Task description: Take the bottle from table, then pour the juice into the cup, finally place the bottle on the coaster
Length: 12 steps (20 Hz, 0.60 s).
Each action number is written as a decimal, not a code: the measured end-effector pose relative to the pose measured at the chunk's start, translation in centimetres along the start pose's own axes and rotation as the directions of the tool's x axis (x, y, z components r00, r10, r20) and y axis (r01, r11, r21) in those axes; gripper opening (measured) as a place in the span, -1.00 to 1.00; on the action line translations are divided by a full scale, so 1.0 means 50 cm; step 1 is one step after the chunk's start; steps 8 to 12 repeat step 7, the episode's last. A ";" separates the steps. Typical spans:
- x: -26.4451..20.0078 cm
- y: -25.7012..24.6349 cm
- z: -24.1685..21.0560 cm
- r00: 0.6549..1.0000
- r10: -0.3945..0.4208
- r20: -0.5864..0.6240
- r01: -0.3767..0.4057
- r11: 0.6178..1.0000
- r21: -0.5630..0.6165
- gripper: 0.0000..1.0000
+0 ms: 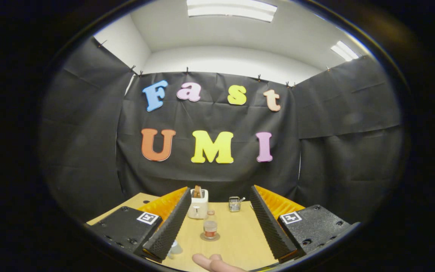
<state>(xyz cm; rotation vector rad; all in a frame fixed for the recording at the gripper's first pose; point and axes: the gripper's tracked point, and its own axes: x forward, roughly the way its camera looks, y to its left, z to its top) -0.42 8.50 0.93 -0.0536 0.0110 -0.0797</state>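
Closest of all, a bit of a person's hand (214, 263) pokes up between the two fingers. I can see two fingertips and no more; the rest is cut off below.

The gripper (219, 196) has its two fingers spread wide apart, and there is nothing between them but air. They hang above the table (240, 241), which is light wood.

Just beside the left finger, low down, there is something small and see-through (175, 247). Most of it hides behind the finger, so I cannot tell what it is. It may be the top of a bottle or a glass.

A little farther on, between the fingers, a small cup (210, 229) stands up straight on a round coaster (210, 237). The cup is clear and has some reddish-orange drink in the bottom. It is tiny here, so I cannot tell how full it is.

Just past the cup there is a little round clear thing (211, 212) on the table. It is too small to make out.

Near the back edge of the table stands a white toaster (198, 204) with brown slices sticking out of the top. To its right, well apart, sits a small wire basket (234, 204). Something pokes out of it, but it is too small to name.

Behind the table hangs the black cloth wall (89, 151).
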 end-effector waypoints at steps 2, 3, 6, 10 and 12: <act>-0.002 -0.002 -0.002 1.000 0.001 -0.004 -0.001 1.000 0.000 1.00; -0.003 -0.002 -0.003 1.000 0.002 -0.008 -0.002 1.000 0.004 1.00; -0.009 0.000 0.000 1.000 0.009 -0.007 -0.009 1.000 0.006 1.00; -0.009 0.000 0.002 1.000 0.009 -0.004 -0.009 1.000 0.006 1.00; -0.009 0.000 0.002 1.000 0.009 -0.004 -0.009 1.000 0.006 1.00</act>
